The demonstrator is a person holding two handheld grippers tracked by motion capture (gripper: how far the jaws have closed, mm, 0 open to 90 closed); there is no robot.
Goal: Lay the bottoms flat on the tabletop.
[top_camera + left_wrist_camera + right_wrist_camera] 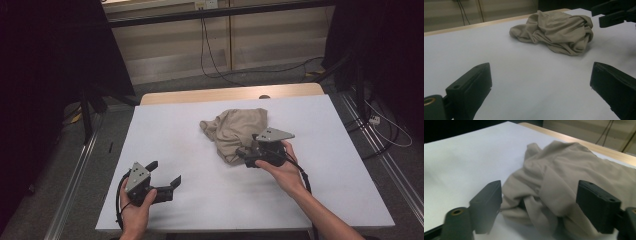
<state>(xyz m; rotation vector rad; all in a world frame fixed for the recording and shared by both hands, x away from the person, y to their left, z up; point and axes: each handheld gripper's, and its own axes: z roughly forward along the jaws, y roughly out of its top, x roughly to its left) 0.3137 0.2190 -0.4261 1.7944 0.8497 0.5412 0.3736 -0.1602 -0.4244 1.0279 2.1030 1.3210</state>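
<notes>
Here the beige cloth (236,132) lay crumpled in a loose heap on the white table (200,200), a little beyond the table's middle toward its far wooden edge (230,94). The right gripper (246,159) sat at the near edge of the cloth, held in the person's right hand (282,167). In the right gripper view its two black jaws stood apart with the folds of the cloth (564,182) lying between them, the cloth bulging up into the gap; neither pad pressed on the fabric, so the jaws were not clamped on anything.

The left gripper (166,172) lay well apart from the cloth, on the near left side of it, low over the bare table and held in the left hand (137,200). Its jaws were spread wide with nothing between them. In the left gripper view the cloth (556,31) showed as a rumpled mound farther off across the white surface, with the black tips of the right gripper (610,16) just beside the cloth's right end.

Beyond the table's far edge, cables (215,60) trailed over the floor.
</notes>
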